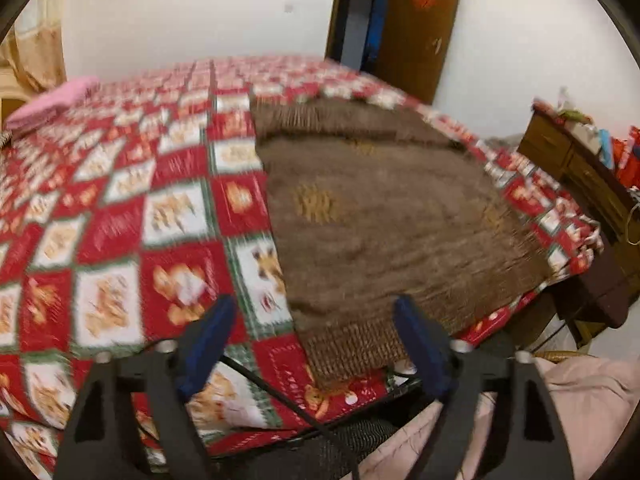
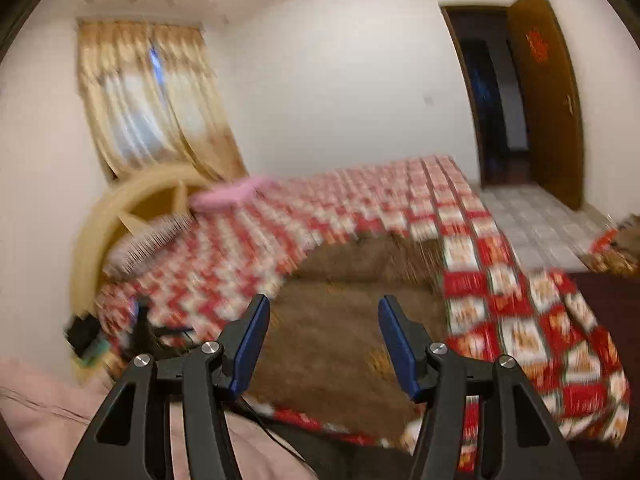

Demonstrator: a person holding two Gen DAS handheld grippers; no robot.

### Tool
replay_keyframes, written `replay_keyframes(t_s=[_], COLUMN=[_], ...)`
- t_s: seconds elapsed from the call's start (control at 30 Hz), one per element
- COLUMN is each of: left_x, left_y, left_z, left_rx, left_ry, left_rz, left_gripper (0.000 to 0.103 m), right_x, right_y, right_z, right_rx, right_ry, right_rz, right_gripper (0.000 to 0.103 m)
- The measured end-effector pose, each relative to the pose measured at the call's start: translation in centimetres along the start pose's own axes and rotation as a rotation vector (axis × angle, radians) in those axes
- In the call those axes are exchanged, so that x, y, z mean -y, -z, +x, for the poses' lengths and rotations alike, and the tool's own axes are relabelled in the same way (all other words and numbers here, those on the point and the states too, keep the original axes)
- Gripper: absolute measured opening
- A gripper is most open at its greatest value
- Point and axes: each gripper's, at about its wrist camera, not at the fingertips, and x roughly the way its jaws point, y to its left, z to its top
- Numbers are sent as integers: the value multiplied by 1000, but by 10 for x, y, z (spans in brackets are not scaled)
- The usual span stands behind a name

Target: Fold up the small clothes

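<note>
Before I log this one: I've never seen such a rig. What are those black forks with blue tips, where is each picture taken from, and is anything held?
A person carries one hand-held gripper per hand, each with a fisheye camera looking along its two blue-padded fingers. One picture looks out over the left hand-held gripper, the other over the right hand-held gripper. Both stand open, above the fabric, with nothing clamped. On the bed's red-and-white checked bedspread lies a brown knitted garment, spread flat with its far part folded over. A pink folded cloth sits near the headboard. Both pictures are motion-blurred.
</note>
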Motion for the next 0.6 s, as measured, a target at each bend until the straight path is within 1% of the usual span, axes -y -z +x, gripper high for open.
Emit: replay_keyframes(t_s=[0.07, 0.13, 0.17, 0.2, 0.23, 0.27, 0.3, 0.37, 0.4, 0.47, 0.5, 0.53, 0.6], left_x=[2, 5, 9, 12, 14, 15, 16, 16, 16, 15, 16, 18, 20], left_y=[6, 12, 15, 17, 19, 21, 22, 24, 26, 31, 32, 33, 33], left_z=[15, 26, 25, 27, 29, 29, 31, 36, 40, 45, 45, 44, 44], left_rx=[-59, -99, -104, -107, -110, -114, -120, -139, -159, -202, -199, -194, -195], left_ry=[34, 15, 0, -14, -10, 4, 19, 24, 26, 47, 42, 37, 40], left_rz=[-22, -8, 4, 22, 30, 31, 28, 19, 13, 2, 7, 14, 21], left_gripper=[74, 74, 74, 74, 74, 74, 74, 73, 66, 60, 60, 60, 60], right_x=[3, 8, 10, 16, 22, 30, 42, 57, 63, 64, 62, 58, 56], right_y=[20, 42, 48, 57, 65, 68, 77, 90, 100, 112, 120, 123, 127], right_z=[33, 60, 66, 76, 84, 90, 96, 106, 114, 123, 131, 134, 139], right_rx=[-103, -191, -211, -250, -276, -291, -312, -346, -374, -416, -453, -471, -491], right_ry=[57, 122, 144, 181, 208, 222, 232, 222, 214, 217, 230, 246, 305], right_rz=[4, -12, -16, -11, 0, 13, 55, 127, 163, 175, 162, 148, 119], right_gripper=[58, 58, 58, 58, 58, 58, 58, 58, 58, 58, 58, 58, 58])
